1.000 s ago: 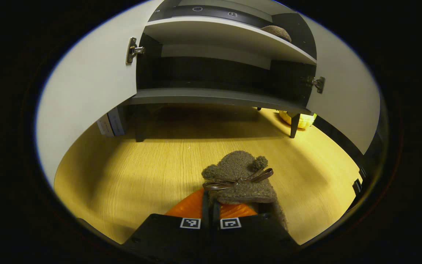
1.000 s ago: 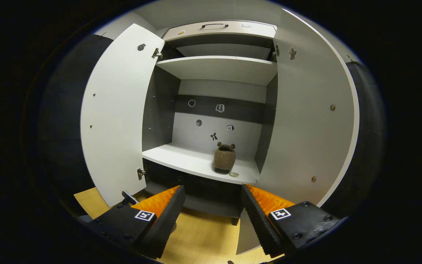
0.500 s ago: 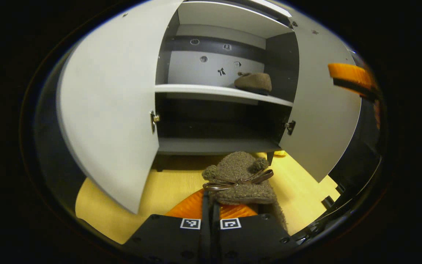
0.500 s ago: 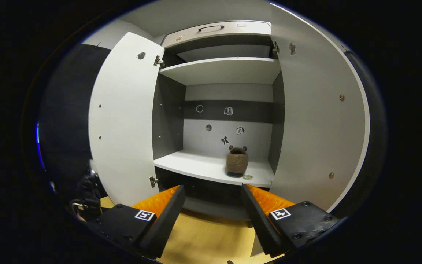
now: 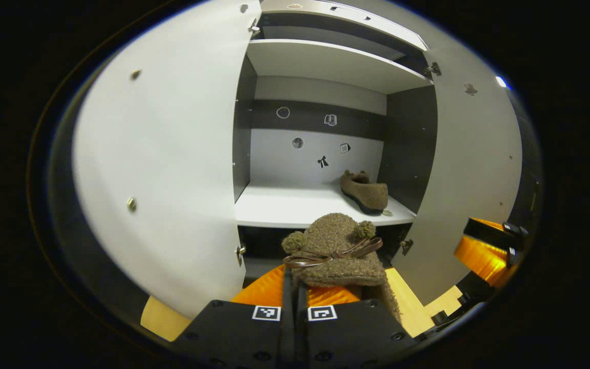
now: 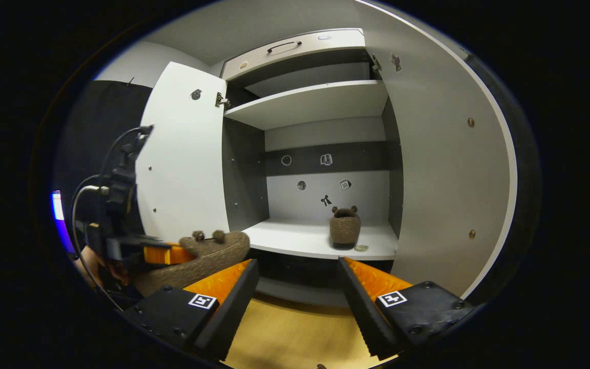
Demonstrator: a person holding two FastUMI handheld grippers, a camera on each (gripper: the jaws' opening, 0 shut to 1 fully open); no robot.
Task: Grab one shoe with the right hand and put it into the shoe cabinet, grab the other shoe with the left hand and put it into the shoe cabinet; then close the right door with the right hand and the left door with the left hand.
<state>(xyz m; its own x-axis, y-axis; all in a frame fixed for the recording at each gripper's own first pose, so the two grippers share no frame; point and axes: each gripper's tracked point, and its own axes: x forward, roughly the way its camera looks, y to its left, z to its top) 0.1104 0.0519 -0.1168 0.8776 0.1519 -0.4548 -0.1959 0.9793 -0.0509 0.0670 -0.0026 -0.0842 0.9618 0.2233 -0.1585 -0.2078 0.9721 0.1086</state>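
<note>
In the left gripper view my left gripper is shut on a fuzzy brown shoe with a ribbon bow, held in the air just in front of the open shoe cabinet. The matching shoe lies at the right end of the white middle shelf. In the right gripper view my right gripper stands open with nothing between its fingers, facing the cabinet from farther back. That view has the shelved shoe straight ahead. At its left are the left gripper and the held shoe.
Both white doors stand wide open, the left door and the right door. A higher shelf and a drawer with a handle are above. A lower dark compartment sits over the wooden floor. A hand holds the left gripper.
The left gripper has risen from near the floor to the middle shelf's height with the shoe in it, and has come into the right gripper view. The right gripper stayed open, shifting slightly.
</note>
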